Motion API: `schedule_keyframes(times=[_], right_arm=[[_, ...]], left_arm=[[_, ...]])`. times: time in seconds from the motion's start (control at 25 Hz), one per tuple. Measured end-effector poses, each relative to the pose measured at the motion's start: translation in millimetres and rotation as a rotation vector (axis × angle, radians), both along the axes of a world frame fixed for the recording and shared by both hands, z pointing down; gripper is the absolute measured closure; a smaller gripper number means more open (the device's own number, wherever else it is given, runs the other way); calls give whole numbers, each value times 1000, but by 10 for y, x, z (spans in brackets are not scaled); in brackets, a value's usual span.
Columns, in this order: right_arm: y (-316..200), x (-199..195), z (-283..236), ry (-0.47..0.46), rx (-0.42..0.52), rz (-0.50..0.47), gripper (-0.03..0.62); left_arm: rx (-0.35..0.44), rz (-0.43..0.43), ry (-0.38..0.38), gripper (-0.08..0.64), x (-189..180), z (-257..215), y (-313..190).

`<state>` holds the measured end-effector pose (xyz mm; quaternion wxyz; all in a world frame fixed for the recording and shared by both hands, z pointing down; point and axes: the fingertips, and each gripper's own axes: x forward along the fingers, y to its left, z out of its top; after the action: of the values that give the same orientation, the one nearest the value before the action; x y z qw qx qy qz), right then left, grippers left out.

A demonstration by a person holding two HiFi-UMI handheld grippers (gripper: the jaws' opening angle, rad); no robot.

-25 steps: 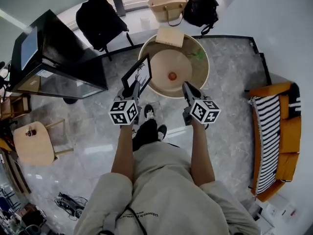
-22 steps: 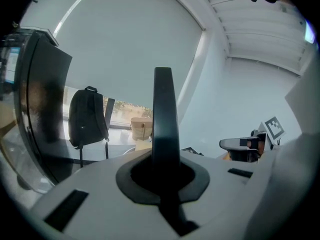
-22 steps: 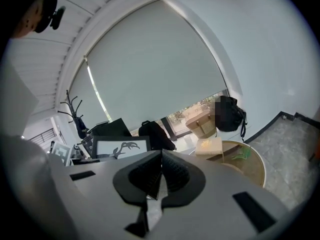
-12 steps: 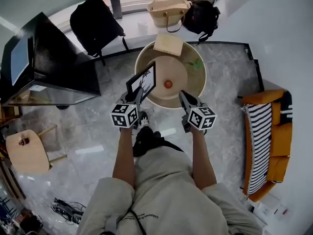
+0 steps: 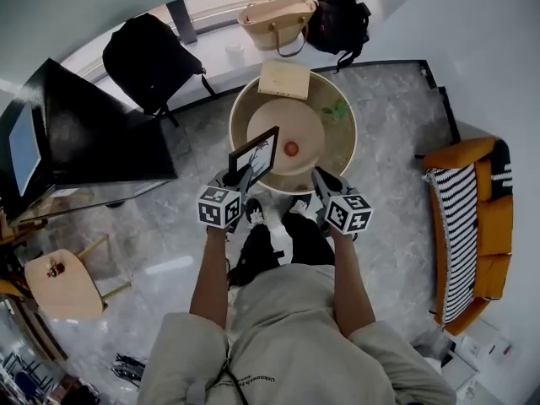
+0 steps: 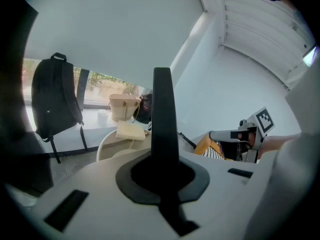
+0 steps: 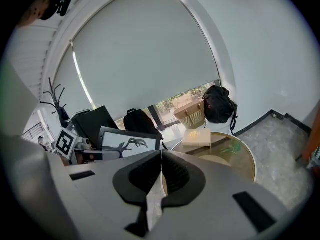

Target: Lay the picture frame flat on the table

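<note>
The black picture frame (image 5: 255, 154) with a white print stands tilted up in the air over the near left rim of the round table (image 5: 239, 112). My left gripper (image 5: 237, 175) is shut on its lower edge. In the left gripper view the frame (image 6: 162, 109) shows edge-on as a dark bar between the jaws of that gripper (image 6: 163, 171). My right gripper (image 5: 321, 178) is shut with nothing in it, to the right of the frame at the table's near edge. The right gripper view shows its jaws (image 7: 161, 156) pressed together, with the frame (image 7: 129, 145) at the left.
On the table lie a pale book (image 5: 284, 80), a small red thing (image 5: 291, 148) and a green sprig (image 5: 336, 110). Behind it sit a black backpack (image 5: 143, 53), a beige bag (image 5: 274, 19) and a black bag (image 5: 337, 15). A black cabinet (image 5: 84, 133) stands left, an orange sofa (image 5: 477, 226) right.
The frame, still held by the left gripper, has moved right from beside the table's left rim to over its near edge. Both grippers have come closer to the table.
</note>
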<state>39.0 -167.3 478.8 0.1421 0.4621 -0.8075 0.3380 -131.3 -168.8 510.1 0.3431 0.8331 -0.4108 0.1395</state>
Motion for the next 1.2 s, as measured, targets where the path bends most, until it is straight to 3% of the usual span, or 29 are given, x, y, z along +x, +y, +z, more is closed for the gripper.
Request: schedule_keyframes(times=[0.16,0.6,0.84,1.0,1.2], right_arm=[[-81,187,191,16,-15,44,558],[-630,922,996,64,-83,-29,558],[-861,1307,1564,74,-127,-45,558],[-976,1434,1935,69,-155,-57,558],[-1080,1538,2541,65,-192,-65,558]], left_arm=[[-39,74,-19,534,240,204,-68],[-181,194,0,534,1276,1024,-551],[-262,315,-27,534,1914,1573,-496],[-332,300,53,534,2162,1936,-599],[-381,273,72,534,2368,2402,-757]])
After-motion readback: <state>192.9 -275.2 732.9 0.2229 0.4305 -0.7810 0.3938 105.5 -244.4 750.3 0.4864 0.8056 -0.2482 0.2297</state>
